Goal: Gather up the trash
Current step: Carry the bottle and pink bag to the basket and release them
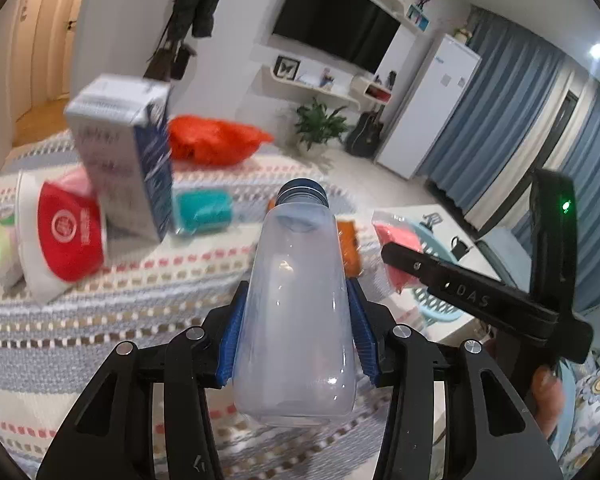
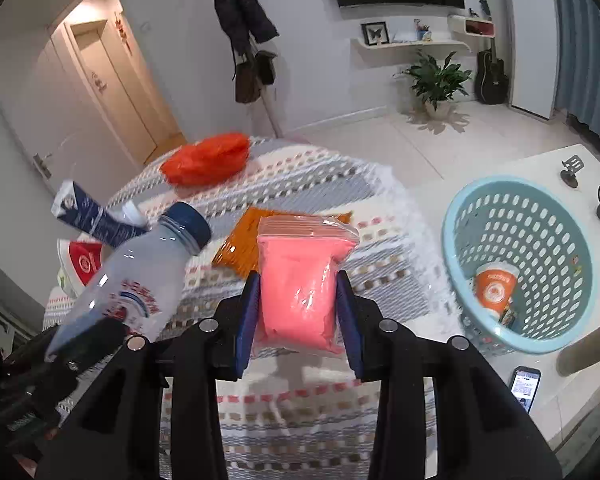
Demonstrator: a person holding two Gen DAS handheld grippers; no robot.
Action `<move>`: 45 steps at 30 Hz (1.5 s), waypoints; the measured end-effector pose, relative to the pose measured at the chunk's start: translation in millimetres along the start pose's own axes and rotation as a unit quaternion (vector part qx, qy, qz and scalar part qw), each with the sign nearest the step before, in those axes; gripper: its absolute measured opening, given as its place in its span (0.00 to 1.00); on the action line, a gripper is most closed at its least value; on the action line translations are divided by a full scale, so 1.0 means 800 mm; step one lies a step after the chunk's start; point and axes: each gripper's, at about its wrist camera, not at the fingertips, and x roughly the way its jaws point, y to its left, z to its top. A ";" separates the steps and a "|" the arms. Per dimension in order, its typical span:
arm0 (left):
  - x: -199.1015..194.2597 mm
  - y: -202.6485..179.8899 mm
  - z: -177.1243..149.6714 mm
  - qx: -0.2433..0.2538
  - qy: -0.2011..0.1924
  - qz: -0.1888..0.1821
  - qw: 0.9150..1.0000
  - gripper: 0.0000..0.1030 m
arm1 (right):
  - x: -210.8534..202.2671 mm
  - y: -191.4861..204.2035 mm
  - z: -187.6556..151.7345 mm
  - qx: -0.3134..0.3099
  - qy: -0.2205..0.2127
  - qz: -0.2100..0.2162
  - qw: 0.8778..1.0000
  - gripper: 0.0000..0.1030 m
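Carrying two pieces at once, we have the left gripper (image 1: 296,312) clamped on the lower body of a cloudy plastic bottle (image 1: 298,312) and the right gripper (image 2: 298,312) squeezing a pink zip bag (image 2: 300,280), both held above the patterned bedspread (image 2: 300,184) and not yet over the blue basket (image 2: 516,264) on the white table to our right. The bottle's long axis runs straight out along the left fingers, blue cap forward and away from us; in the right wrist view it slants up with the cap high. The pink bag stands upright between the pads, its sealed edge on top. Our worry is the bottle: smooth, tapering and gripped near its base, it could slide or pivot if we swing fast. The soft bag may sag out of the pads, since its fill can shift. The two grippers sit close together, so they might collide at the basket, which already holds an orange cup (image 2: 494,288). A milk carton (image 1: 128,152) looks tilted and blurred; we cannot tell why.
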 end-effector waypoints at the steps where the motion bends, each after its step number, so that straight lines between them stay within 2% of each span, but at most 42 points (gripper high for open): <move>1: 0.002 -0.005 0.005 -0.001 -0.003 -0.002 1.000 0.44 | -0.003 -0.005 0.002 0.003 -0.003 0.001 1.000 0.33; 5: 0.002 -0.028 0.020 0.002 -0.018 -0.011 1.000 0.44 | -0.018 -0.030 0.014 0.015 -0.019 0.000 1.000 0.33; 12: 0.012 -0.098 0.061 0.042 -0.041 -0.020 0.998 0.44 | -0.051 -0.096 0.041 0.050 -0.058 -0.011 0.997 0.33; 20: 0.060 -0.163 0.097 0.082 -0.036 -0.035 0.995 0.44 | -0.058 -0.189 0.061 0.098 -0.074 -0.046 0.991 0.33; 26: 0.123 -0.201 0.100 0.104 -0.008 -0.045 0.994 0.44 | -0.043 -0.256 0.057 0.148 -0.065 -0.065 0.985 0.33; 31: 0.185 -0.216 0.087 0.103 0.036 -0.053 0.993 0.44 | -0.020 -0.294 0.046 0.170 -0.047 -0.081 0.981 0.33; 39: 0.263 -0.225 0.063 0.104 0.104 -0.067 0.987 0.44 | 0.004 -0.333 0.027 0.199 -0.025 -0.099 0.975 0.33; 45: 0.287 -0.222 0.050 0.102 0.131 -0.078 0.983 0.44 | 0.012 -0.336 0.021 0.200 -0.016 -0.108 0.974 0.33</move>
